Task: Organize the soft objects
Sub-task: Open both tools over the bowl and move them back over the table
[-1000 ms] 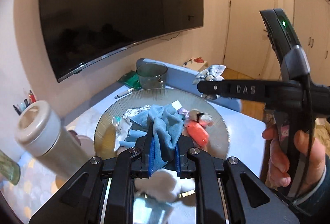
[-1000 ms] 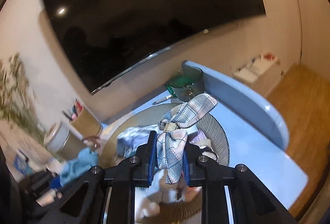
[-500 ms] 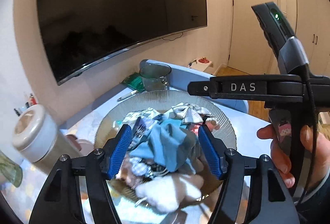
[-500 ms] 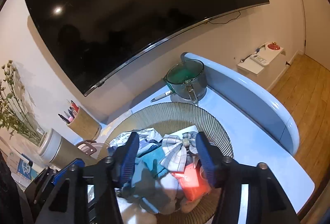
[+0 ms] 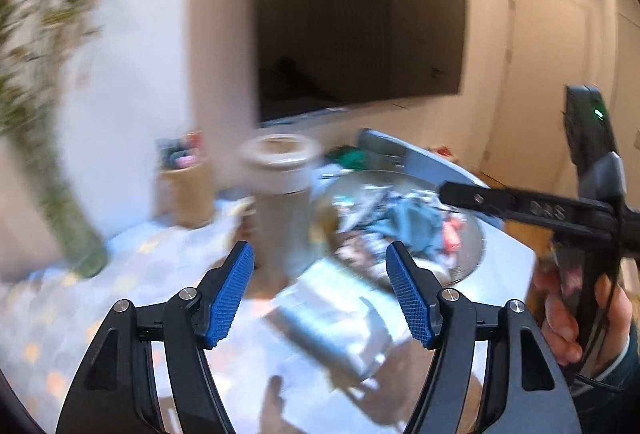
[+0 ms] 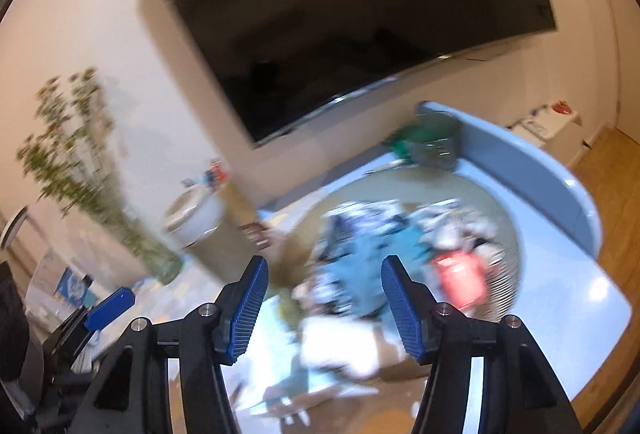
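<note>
Both the left claw and right claw gape empty above a desk; soft objects fill the basket.

Blue cloth and plaid bow released into bowl, both grippers now empty, drawn back leftward

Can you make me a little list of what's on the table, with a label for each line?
surface: pale blue table
dish: big round ribbed plate
in the dish: blurry pile of soft things, blue cloth on top
beside the dish: beige tumbler
farther left: vase of green stems, pen holder
left gripper: open, empty
right gripper: open, empty
</note>
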